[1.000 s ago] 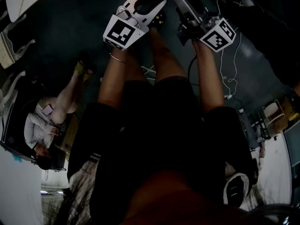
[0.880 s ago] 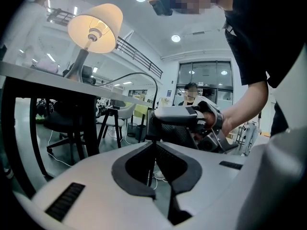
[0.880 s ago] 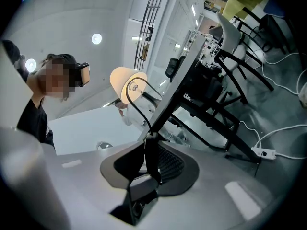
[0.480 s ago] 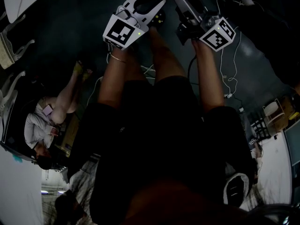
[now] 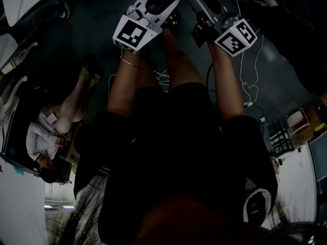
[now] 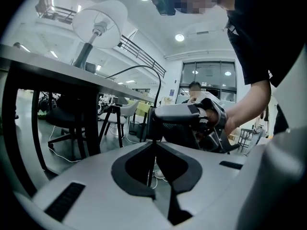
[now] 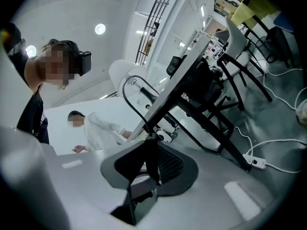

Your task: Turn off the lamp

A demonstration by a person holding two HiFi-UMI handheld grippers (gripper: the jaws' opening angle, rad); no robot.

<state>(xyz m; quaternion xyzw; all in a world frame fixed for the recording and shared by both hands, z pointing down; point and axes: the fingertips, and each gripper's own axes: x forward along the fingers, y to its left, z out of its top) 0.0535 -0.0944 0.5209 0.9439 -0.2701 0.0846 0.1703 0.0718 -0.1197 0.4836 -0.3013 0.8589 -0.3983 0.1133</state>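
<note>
Your left gripper (image 6: 154, 143) and right gripper (image 7: 149, 139) each pinch the thin black cord (image 6: 159, 87), lower than the table (image 6: 57, 70) edge; the right jaws have just been closing on it. The lamp (image 6: 100, 22) stands on that tabletop. Open floor (image 6: 72, 151) lies past the table leg (image 6: 10, 128). Each cube (image 5: 134, 33) shows square markers.

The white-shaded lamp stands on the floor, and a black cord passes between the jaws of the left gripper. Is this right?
Not quite. The left gripper view shows the lamp standing on the table instead. The black cord does pass between the jaws of the left gripper.
</note>
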